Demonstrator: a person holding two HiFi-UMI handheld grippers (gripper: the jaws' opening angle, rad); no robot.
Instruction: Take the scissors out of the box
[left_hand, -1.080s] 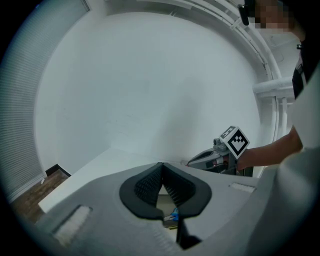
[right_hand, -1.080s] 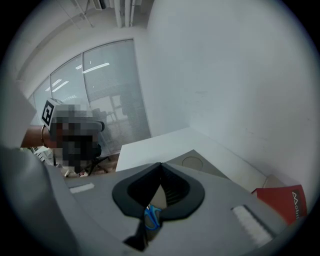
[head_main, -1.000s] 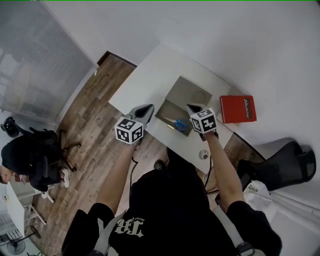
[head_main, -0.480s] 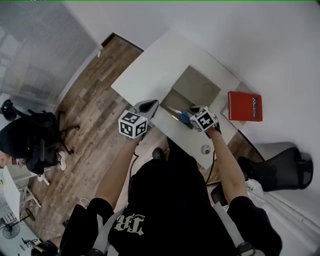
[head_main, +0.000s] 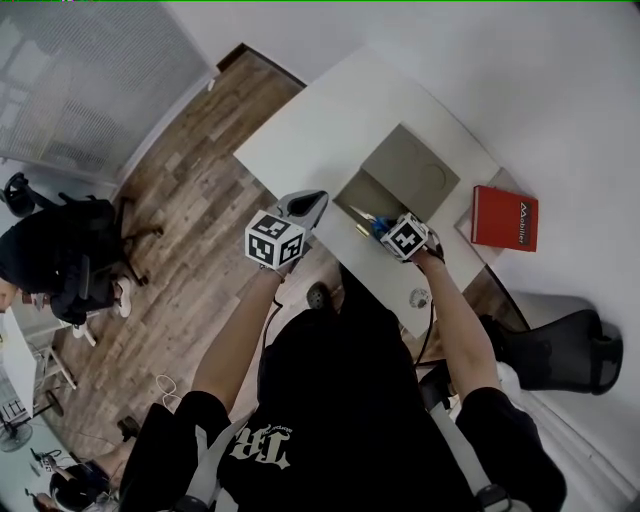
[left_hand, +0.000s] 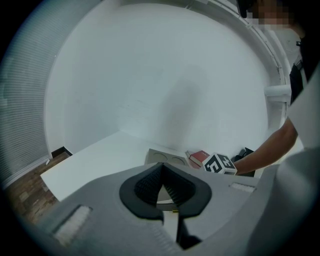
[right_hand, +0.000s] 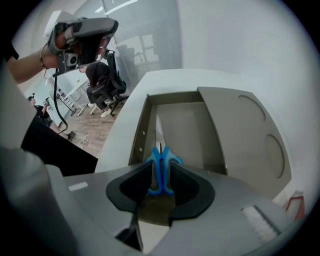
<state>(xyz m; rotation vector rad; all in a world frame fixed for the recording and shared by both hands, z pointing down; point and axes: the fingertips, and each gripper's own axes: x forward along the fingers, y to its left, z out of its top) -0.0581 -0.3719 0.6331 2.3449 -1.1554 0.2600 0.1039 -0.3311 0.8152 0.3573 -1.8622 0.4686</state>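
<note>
Now one white desk carries one open box close to its near edge, with one flap folded out flat on the side towards the desk's right end; two round marks show on that flap. One pair of scissors, with two blue handles, lies inside the box at the end nearest the person, blades pointing along the box's left wall. One red case sits near the desk's right end, apart from the box.

Two grippers are in view. The right gripper points steeply down into the box; its jaws are opening and stand wide, with the blue handles between them but not clamped. The left gripper hangs over the desk's near edge, left of the box, its jaws closed tip to tip with nothing between them.
</note>
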